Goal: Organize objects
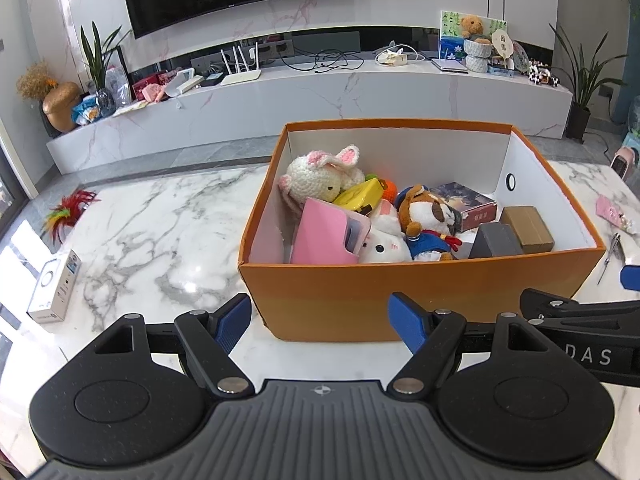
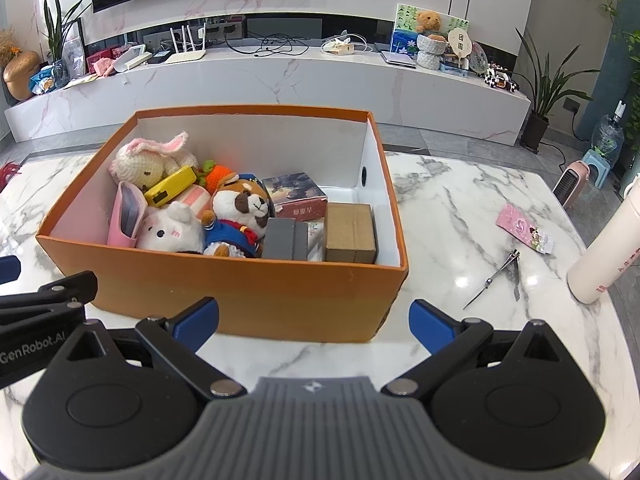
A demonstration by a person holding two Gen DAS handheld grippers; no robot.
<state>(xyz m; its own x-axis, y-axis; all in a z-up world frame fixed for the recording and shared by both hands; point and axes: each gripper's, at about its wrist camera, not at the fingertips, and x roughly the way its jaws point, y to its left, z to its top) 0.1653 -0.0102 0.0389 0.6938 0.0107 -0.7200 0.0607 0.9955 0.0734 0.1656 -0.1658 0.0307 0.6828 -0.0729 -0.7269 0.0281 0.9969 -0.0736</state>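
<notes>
An open orange box (image 1: 360, 296) (image 2: 240, 296) stands on the marble table (image 1: 160, 216) (image 2: 460, 216). It holds a crocheted bunny (image 1: 320, 176) (image 2: 148, 160), a yellow case (image 2: 170, 188), a pink case (image 1: 324, 236), a white plush (image 2: 172, 232), a raccoon plush (image 1: 428, 216) (image 2: 240, 212) and small boxes (image 2: 350, 232). My left gripper (image 1: 322, 322) is open and empty just before the box's near wall. My right gripper (image 2: 314, 322) is open and empty in front of the same wall.
Left of the box lie a white carton (image 1: 54, 288) and a feather toy (image 1: 70, 212). Right of it lie nail clippers (image 2: 496, 274), a pink packet (image 2: 524, 228) and a white bottle (image 2: 604, 248). A low TV shelf (image 2: 280, 76) stands behind.
</notes>
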